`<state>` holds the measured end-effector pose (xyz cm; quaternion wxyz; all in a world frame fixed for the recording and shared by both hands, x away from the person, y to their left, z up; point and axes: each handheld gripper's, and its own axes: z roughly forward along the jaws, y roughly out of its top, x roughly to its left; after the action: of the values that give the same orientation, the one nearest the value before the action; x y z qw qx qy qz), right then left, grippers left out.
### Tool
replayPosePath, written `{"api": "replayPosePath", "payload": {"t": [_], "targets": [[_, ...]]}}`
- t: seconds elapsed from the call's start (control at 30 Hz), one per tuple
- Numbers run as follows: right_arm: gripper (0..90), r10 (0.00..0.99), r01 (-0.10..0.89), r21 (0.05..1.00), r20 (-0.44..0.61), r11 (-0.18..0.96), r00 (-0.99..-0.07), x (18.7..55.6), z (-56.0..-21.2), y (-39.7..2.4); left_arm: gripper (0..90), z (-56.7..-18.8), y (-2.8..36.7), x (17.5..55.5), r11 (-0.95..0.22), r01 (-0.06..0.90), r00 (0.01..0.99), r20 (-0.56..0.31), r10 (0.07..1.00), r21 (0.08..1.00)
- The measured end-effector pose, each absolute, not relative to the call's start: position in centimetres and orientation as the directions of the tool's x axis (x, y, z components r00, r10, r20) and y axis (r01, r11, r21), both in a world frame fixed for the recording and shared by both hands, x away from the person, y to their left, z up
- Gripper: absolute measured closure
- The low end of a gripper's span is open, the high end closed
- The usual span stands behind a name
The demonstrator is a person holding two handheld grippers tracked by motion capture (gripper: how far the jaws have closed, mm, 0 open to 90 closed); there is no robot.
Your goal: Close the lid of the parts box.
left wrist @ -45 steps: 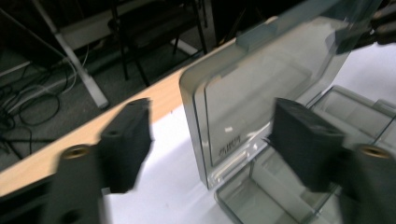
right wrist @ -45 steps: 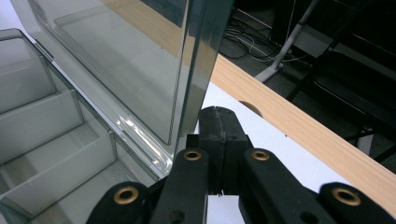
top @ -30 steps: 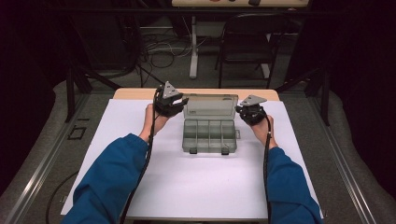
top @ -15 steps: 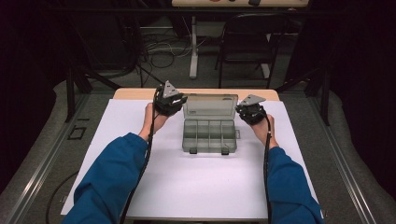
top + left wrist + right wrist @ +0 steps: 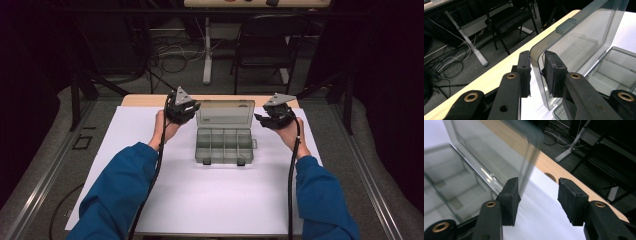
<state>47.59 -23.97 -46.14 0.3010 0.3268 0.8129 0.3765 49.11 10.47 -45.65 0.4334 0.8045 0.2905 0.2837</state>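
White sheet [image 5: 200, 200] spread over the table [image 5: 145, 100]. On it, mid-table, a clear compartment box [image 5: 223, 146], lid [image 5: 225, 114] raised upright. Left gripper [image 5: 181, 109] clamped narrow on the lid's left edge. Right gripper [image 5: 272, 118] just opened, pads apart beside the lid's right edge. No legible writing.

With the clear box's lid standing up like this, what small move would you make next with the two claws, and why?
Probably draw the right claw clear of the lid. Its jaws have just been opening and the lid's edge stands free between the pads, while the left claw sits astride the other corner. The lid is upright over the compartment box, so one claw may suffice.
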Motion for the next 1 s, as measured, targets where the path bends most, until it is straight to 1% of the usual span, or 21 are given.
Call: {"api": "replayPosePath", "payload": {"t": [0.1,0.3,0.37,0.53,0.63,0.9,1.0], "targets": [[55.9,0.755,0.296,0.818,-0.233,0.493,-0.613,47.6,-44.8,-23.0,75.3,-45.6,10.5,49.1,-0.456,0.222,0.671,0.204,0.712,0.862],[69.5,0.774,0.326,0.815,-0.217,0.479,-0.595,48.4,-43.7,-21.9,76.0,-45.6,10.6,49.1,-0.454,0.225,0.674,0.198,0.711,0.862],[71.9,0.778,0.329,0.821,-0.204,0.466,-0.594,48.4,-43.6,-21.9,76.4,-45.7,10.6,49.1,-0.447,0.226,0.676,0.191,0.712,0.866],[77.4,0.781,0.33,0.819,-0.211,0.47,-0.588,48.3,-43.6,-21.6,76.6,-45.6,10.7,49.1,-0.451,0.228,0.679,0.191,0.709,0.863],[78.9,0.782,0.329,0.819,-0.213,0.47,-0.586,48.4,-43.6,-21.7,76.9,-45.5,10.7,49.0,-0.465,0.226,0.682,0.202,0.703,0.856],[79.9,0.781,0.33,0.82,-0.209,0.467,-0.589,48.3,-43.5,-21.7,76.9,-45.4,10.8,49.0,-0.465,0.23,0.686,0.196,0.7,0.855],[80.2,0.775,0.326,0.822,-0.203,0.468,-0.599,48.1,-43.5,-21.8,75.1,-45.3,10.7,49.0,-0.474,0.231,0.69,0.2,0.696,0.85]]}}
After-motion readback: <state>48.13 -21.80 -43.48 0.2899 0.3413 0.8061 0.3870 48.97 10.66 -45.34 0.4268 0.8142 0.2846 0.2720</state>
